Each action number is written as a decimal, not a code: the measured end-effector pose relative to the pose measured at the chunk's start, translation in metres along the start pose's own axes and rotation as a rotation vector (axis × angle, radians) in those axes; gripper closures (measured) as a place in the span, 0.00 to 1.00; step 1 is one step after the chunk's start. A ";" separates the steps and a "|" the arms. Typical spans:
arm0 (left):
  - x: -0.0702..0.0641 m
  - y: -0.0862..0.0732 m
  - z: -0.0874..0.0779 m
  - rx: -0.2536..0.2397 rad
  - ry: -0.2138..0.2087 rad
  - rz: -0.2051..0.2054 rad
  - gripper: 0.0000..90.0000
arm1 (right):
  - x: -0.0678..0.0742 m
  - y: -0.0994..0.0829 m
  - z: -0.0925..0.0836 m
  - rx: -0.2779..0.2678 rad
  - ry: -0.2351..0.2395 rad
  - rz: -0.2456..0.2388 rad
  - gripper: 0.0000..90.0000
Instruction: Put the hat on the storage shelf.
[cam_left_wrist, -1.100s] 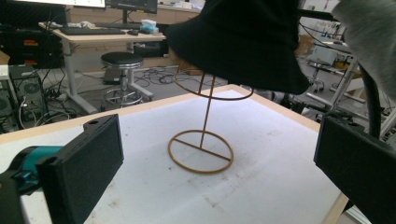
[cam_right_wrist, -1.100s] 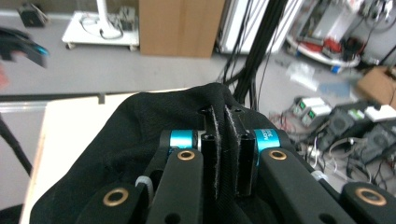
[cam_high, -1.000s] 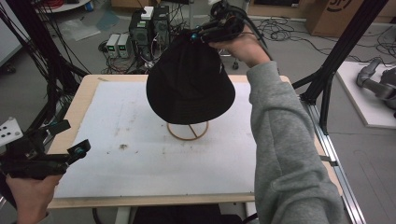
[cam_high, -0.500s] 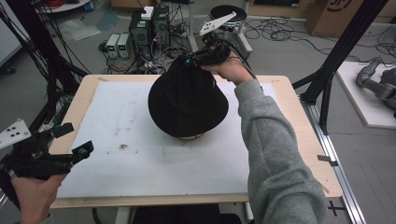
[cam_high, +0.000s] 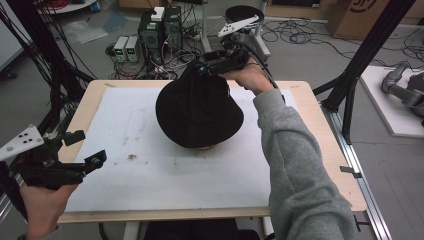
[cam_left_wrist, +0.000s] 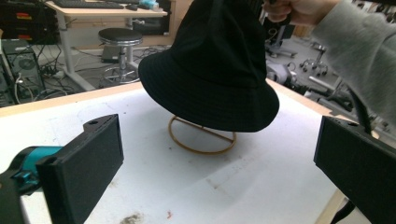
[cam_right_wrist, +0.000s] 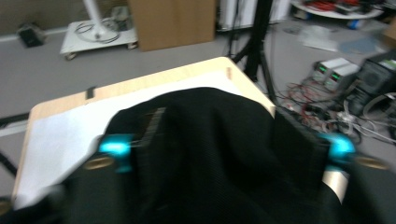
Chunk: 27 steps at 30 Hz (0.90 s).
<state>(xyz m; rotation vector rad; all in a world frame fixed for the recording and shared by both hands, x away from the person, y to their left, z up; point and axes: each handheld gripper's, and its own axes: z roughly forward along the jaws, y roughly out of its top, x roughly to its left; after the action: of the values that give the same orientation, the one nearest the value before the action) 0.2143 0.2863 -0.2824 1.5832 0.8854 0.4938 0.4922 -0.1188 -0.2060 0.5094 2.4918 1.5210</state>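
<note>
Black hat (cam_high: 199, 110) on stand (cam_left_wrist: 201, 135), table edges distant

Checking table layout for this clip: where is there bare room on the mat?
Bare mat runs left of and in front of the black hat, up to the left tool. Crowded at the far middle: hat, wire stand and right tool above.

High view overhead facing forward; both gripper views close, low; all share black hat (cam_high: 199, 111)
</note>
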 end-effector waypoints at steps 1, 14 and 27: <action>0.000 0.000 0.000 -0.001 -0.002 0.000 0.02 | -0.001 -0.001 -0.002 -0.004 0.001 0.014 0.26; 0.002 0.000 0.005 -0.002 -0.004 -0.002 0.02 | 0.009 -0.015 -0.041 -0.051 -0.058 0.096 0.01; 0.006 -0.003 0.016 0.012 -0.014 -0.016 0.02 | 0.033 -0.048 -0.081 -0.053 -0.159 0.129 0.01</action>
<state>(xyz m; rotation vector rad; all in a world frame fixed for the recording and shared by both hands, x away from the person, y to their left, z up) 0.2292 0.2806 -0.2892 1.5871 0.8912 0.4662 0.4256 -0.1933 -0.2100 0.7636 2.3324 1.5209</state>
